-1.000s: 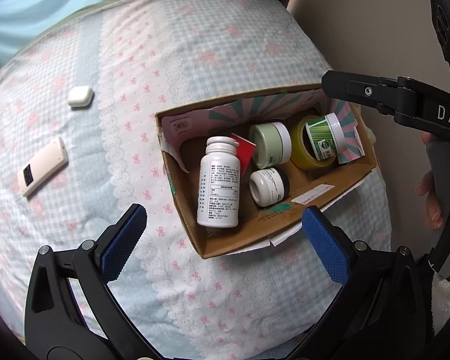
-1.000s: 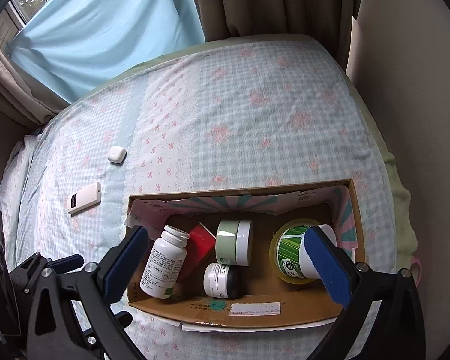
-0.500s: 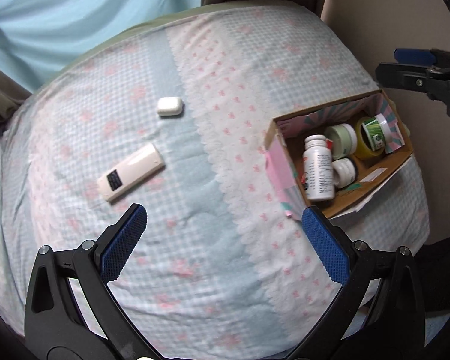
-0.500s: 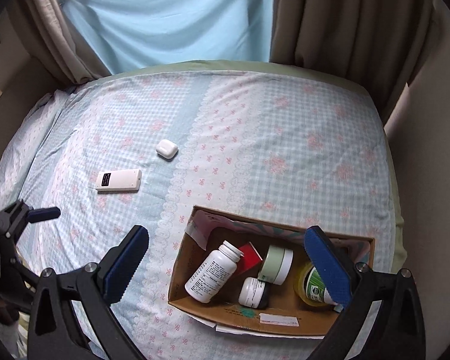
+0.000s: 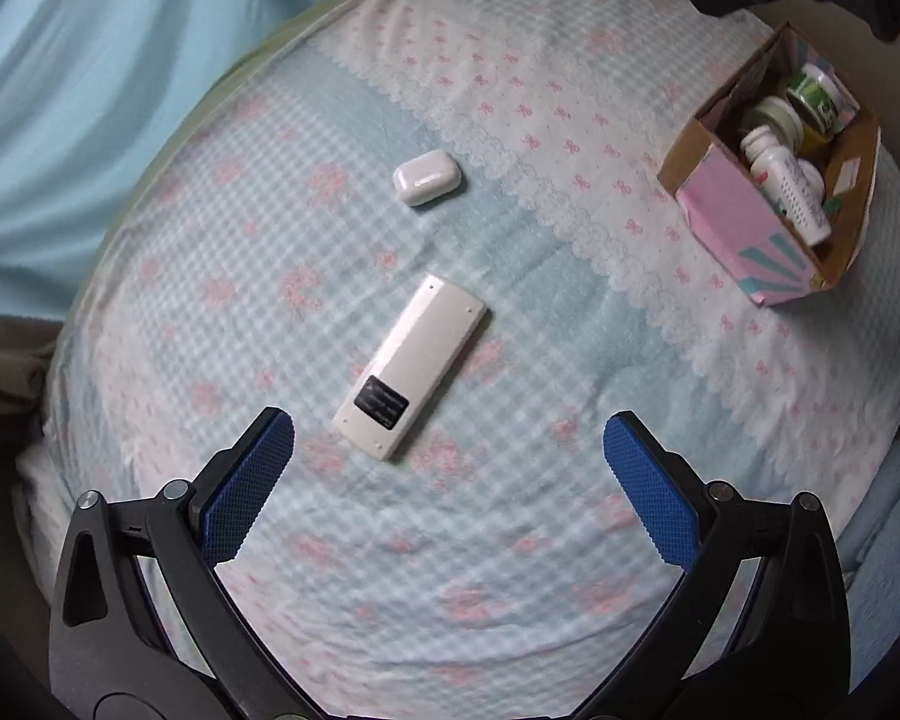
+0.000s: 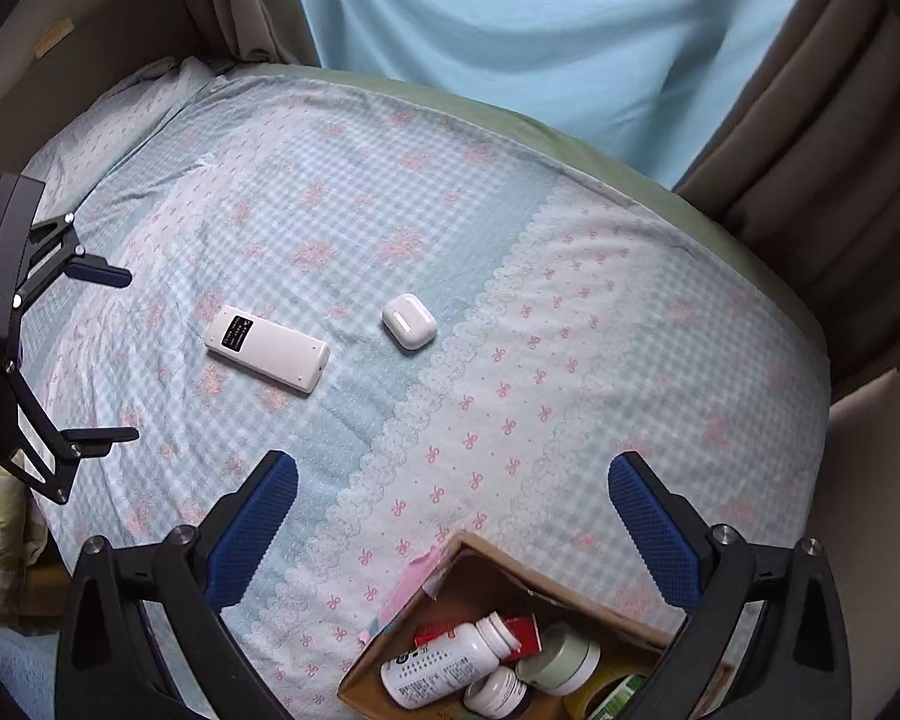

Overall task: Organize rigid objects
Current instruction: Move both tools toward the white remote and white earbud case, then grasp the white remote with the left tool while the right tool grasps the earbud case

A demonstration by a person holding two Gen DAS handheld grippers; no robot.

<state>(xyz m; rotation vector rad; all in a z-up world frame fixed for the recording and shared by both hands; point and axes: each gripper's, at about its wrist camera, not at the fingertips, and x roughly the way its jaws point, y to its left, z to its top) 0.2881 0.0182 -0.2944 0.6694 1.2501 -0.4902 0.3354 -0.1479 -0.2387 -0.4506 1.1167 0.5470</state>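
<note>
A white remote (image 5: 411, 366) lies on the bed just ahead of my open, empty left gripper (image 5: 447, 471). A white earbud case (image 5: 427, 177) lies farther off. Both show in the right wrist view, remote (image 6: 267, 347) and case (image 6: 409, 321). A cardboard box (image 5: 744, 240) at the right holds a white pill bottle (image 5: 789, 192), jars and a tape roll. My right gripper (image 6: 453, 519) is open and empty, above the box (image 6: 450, 594) with the bottle (image 6: 450, 663) inside. The left gripper (image 6: 99, 354) shows at the left edge there.
The bed has a blue and pink checked cover (image 5: 510, 540). A light blue curtain (image 6: 540, 30) hangs behind it, with brown drapes (image 6: 822, 192) at the right. A wall stands beside the box.
Both grippers swung left, away from the box. The left one now hovers over the remote; the right one has pulled back, with the box at its lower edge.
</note>
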